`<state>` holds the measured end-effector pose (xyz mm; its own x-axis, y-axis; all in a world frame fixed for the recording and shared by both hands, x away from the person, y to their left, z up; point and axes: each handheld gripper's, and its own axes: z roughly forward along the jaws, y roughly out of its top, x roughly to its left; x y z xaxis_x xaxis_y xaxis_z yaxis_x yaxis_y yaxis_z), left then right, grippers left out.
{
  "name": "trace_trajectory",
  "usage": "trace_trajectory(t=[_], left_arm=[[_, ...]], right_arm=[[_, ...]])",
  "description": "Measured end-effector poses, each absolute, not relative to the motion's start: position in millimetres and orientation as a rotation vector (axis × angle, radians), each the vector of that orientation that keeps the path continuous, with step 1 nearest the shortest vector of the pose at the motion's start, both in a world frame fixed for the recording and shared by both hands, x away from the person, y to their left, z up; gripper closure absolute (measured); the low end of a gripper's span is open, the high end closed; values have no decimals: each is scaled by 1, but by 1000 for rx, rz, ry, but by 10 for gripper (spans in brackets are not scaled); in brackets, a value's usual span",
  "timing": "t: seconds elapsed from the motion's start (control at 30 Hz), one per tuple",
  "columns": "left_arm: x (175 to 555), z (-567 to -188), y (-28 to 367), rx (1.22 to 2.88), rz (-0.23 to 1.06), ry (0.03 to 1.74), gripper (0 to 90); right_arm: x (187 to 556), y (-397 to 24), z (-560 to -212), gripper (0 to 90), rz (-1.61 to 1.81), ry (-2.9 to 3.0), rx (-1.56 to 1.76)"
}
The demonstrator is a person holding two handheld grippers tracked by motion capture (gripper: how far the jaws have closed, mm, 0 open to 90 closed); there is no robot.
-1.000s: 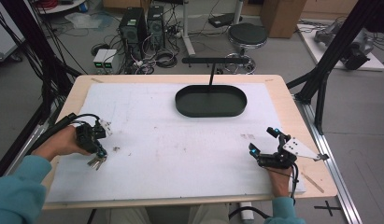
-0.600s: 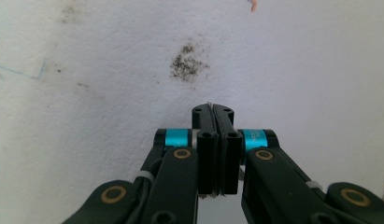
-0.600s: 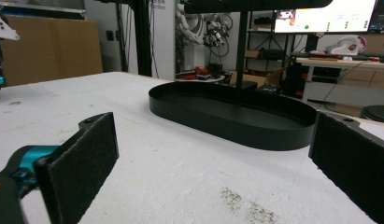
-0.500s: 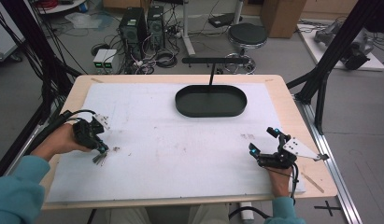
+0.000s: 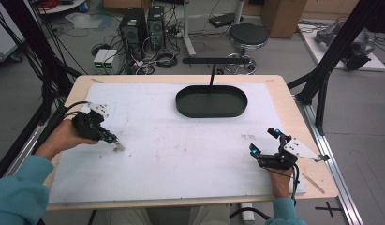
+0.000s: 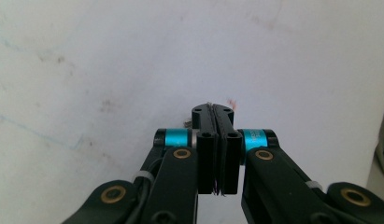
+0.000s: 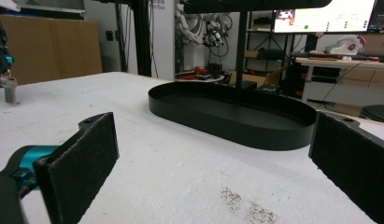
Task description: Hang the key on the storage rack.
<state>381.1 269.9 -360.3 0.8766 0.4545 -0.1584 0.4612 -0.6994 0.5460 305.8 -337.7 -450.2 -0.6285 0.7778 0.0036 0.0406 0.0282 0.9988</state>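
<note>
On the high view, the left gripper (image 5: 111,138) was at about 9 o'clock on the white mat (image 5: 181,140). Its jaws were pressed tight together. A small bunch of silvery metal pieces, maybe keys (image 5: 118,147), hung from the jaw tips, toward 4 o'clock from the hand. I could not tell for sure what the pieces were, because they looked tiny and blurry. They were just at the mat, and I could not tell if they touched it.

In the left gripper view, the left gripper (image 6: 213,112) pointed down at the mat (image 6: 110,56). The two jaws met with no gap. Just a thin bright sliver peeked out at the very tip, at 12 o'clock, so the thing was pinched between the pads and mostly hidden behind them.

In the right gripper view, the silvery thing (image 7: 9,89) showed far off at 9 o'clock, hanging under the other gripper's jaws.

The right gripper (image 5: 264,143) sat at about 4 o'clock on the mat, well apart from the keys. Its jaws were wide apart, with nothing between them. In its own view the two dark pads (image 7: 82,158) stood far from each other.

A black oval tray (image 5: 211,110) lay at 12 o'clock on the mat, with a thin black stand rising from it. The tray (image 7: 231,123) was seen between the wide jaws, farther off.
</note>
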Motion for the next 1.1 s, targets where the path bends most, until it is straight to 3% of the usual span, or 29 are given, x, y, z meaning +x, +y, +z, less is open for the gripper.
trace_trajectory(t=[0.63,1.1], left_arm=[[386,-325,243,2174,38,521,882],[388,-314,226,2015,34,447,882]], right_arm=[[311,-334,-446,6,1627,1775,884],[331,-319,-397,6,1726,1897,821]])
